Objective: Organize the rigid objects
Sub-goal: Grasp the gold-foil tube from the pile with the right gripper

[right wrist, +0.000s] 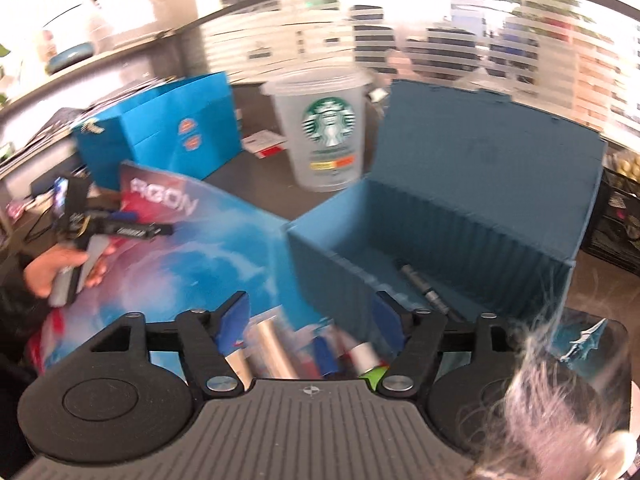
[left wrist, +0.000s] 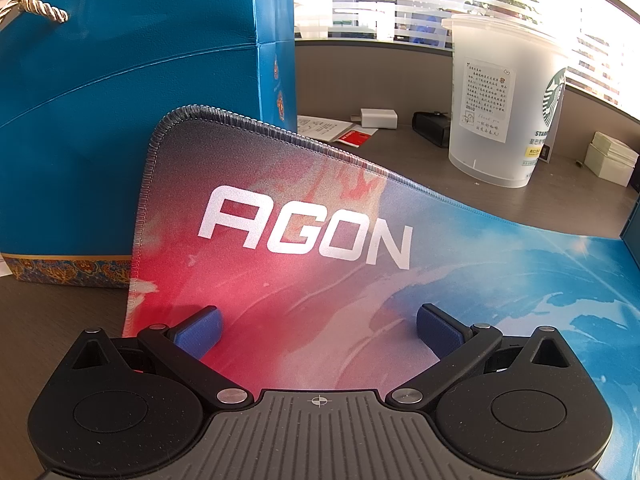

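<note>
Both grippers empty; small rigid items lie loose at the box's near corner.

Right gripper (right wrist: 312,322) wide open over blurred metal tubes and pens (right wrist: 276,354) at 6 o'clock; ribbed blue plastic storage box (right wrist: 520,216) at 2 o'clock holds one dark pen (right wrist: 430,292). Left gripper (left wrist: 316,326) wide open above red-blue AGON mouse mat (left wrist: 320,280). Risk: round tubes may roll from the pads, or the frosted Starbucks cup (right wrist: 326,136) at 12 o'clock could get knocked.

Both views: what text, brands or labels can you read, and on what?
"AGON": white letters on the mouse pad.
Starbucks siren logo, with "STAR..." cut off below: on the plastic cup.
White note on the cup: handwritten-style Chinese, too small to read.
Cup's lower sticker, red card, bag emblems: unreadable.
Right view: blurred; only the pad's lettering and the logo show.
</note>
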